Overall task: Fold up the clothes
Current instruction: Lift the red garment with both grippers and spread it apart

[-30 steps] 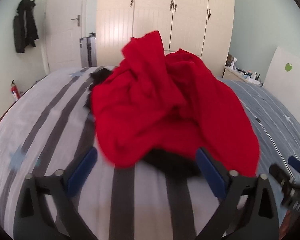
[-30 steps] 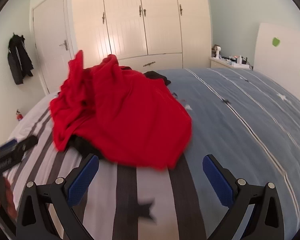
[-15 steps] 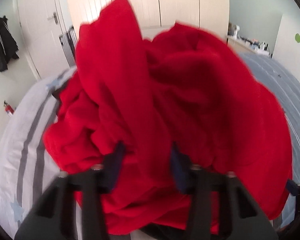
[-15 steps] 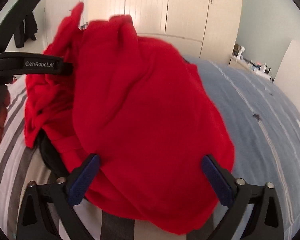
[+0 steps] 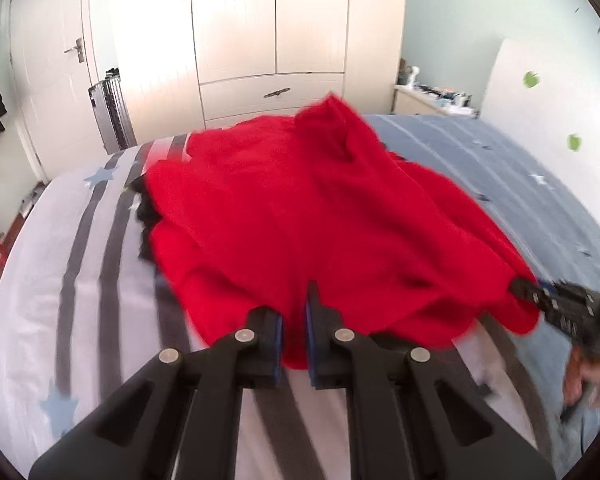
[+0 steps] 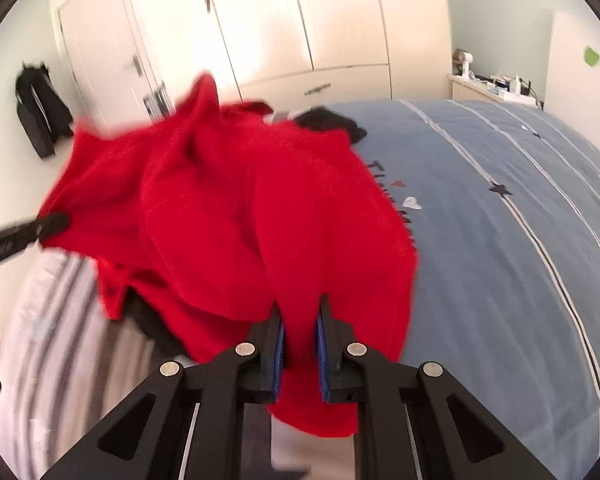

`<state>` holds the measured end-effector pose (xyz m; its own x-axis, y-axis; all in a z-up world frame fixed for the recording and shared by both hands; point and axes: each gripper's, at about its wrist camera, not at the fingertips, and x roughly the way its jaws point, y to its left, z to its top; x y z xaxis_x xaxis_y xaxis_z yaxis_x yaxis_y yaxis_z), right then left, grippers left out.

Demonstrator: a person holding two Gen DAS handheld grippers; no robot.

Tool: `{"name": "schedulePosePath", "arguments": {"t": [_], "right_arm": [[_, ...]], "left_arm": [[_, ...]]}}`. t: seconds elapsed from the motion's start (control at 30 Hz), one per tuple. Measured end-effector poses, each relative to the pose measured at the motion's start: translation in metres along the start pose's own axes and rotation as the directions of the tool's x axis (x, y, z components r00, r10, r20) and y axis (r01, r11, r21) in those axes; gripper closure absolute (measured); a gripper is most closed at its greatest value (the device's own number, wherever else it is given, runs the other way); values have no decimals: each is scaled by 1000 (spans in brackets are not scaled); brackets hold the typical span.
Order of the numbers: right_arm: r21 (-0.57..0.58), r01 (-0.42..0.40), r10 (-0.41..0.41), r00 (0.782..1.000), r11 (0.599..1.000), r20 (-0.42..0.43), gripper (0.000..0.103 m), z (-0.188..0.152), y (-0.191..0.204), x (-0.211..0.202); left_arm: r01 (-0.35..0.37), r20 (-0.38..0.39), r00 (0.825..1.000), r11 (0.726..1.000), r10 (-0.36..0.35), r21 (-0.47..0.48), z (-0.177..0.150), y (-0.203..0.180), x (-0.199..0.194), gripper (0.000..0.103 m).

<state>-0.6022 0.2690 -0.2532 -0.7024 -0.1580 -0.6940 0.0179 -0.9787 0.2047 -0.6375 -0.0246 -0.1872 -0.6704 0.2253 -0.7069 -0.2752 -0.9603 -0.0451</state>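
Garment: red top [image 5: 320, 216], crumpled, spread over the bed [image 5: 60, 264], near edge lifted.
Left gripper [image 5: 294, 320]: fingers pinched on the near hem.
Right gripper [image 6: 300, 340]: fingers clamped on another edge.
Underneath: dark clothing [image 6: 332, 122], partly hidden.
Risk: thin hem slipping free under pull; dark clothing dragged along; uneven tension twisting the fabric.

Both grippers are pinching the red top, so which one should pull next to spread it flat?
Probably the right gripper. It is shut on the near hem of the crumpled red fabric top, beside bare blue bedcover. The left gripper, also shut on the top, could just hold.
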Motion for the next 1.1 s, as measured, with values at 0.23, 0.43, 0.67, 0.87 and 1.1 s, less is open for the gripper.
{"name": "schedulePosePath", "arguments": {"t": [0.23,0.43,0.67,0.87,1.1], "right_arm": [[-90,-116,111,992,989,-54,92,-59,16,-122],[-131,-190,159,962,973,-221,92,-152,43,-201],[-119,-233,161,888,965,-431,91,-272,67,-257],[-179,-196,75,848,964,-525,85,-312,69,-263],[-166,-84,7,909,983,-417,58,-285,53,-267]], "left_arm": [[79,-85,992,985,-92,-154,-118,7,-155,96],[13,-228,968,930,-103,-367,-255,2,-257,96],[-113,-432,897,892,-99,-438,-396,-30,-303,96],[-92,-453,883,902,-122,-422,-412,-46,-316,75],[-45,-324,943,941,-70,-336,-355,-41,-308,45]]}}
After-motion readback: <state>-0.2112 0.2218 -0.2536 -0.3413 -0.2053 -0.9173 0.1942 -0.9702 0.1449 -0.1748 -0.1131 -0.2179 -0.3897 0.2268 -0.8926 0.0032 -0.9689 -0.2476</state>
